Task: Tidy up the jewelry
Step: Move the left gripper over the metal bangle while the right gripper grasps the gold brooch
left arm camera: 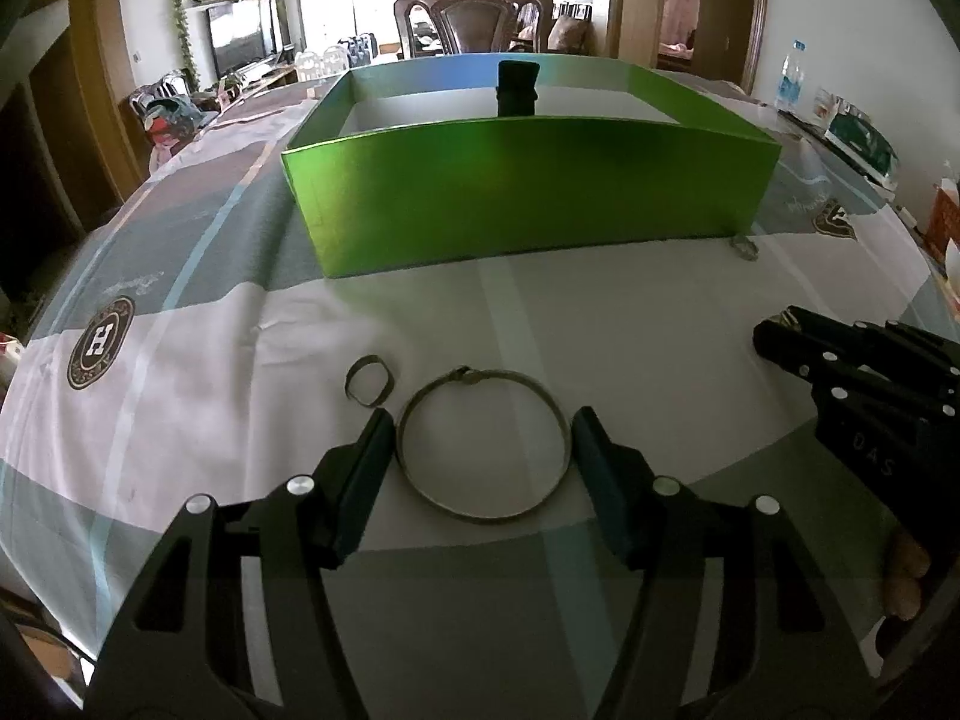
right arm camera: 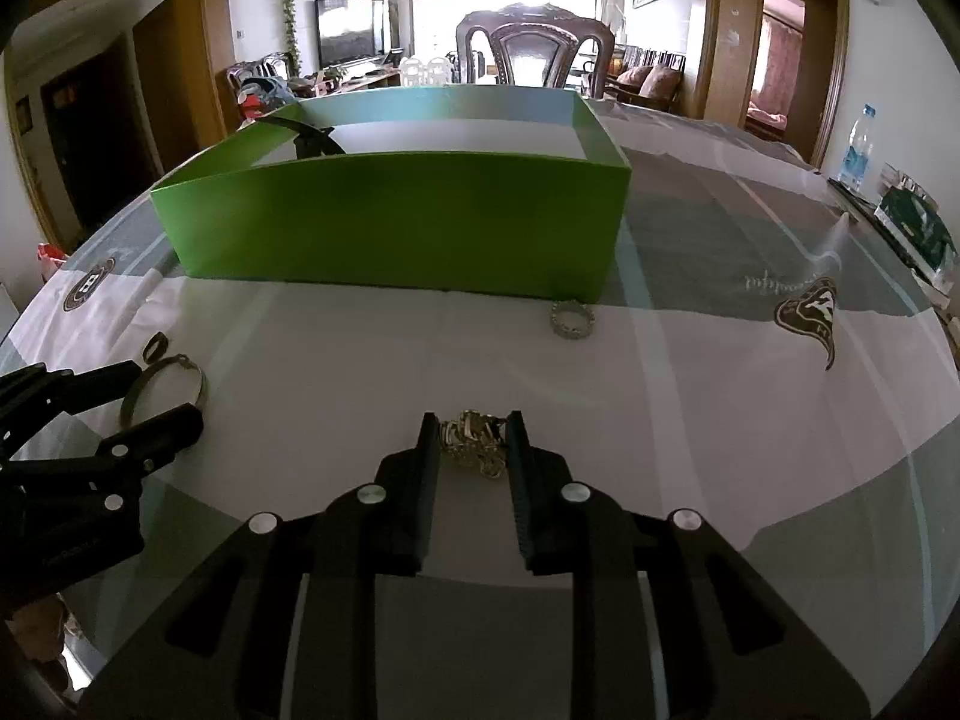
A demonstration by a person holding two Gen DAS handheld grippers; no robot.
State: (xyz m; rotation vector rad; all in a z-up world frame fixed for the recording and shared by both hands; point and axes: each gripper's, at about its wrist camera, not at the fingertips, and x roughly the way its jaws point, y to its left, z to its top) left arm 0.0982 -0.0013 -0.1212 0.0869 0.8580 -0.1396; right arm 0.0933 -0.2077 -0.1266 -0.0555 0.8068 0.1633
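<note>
Green box (left arm camera: 528,186) is set on the tablecloth (left arm camera: 180,324), whose round crest is marked "H". The bangle (left arm camera: 483,445) is straddled by the spread left gripper (left arm camera: 483,450); a gold chain (right arm camera: 474,441) is clenched by the right gripper (right arm camera: 471,438), lettered "DAS".

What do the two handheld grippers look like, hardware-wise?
Both match: the left gripper and right gripper have matte black angular bodies with slotted cutouts and round silver screw heads. Their fingers are flat dark slabs; the right one's fingers show ribbed inner edges. The right gripper's side, seen from the left wrist view, carries faint embossed lettering, hard to read. No cables or sleeves visible.
</note>
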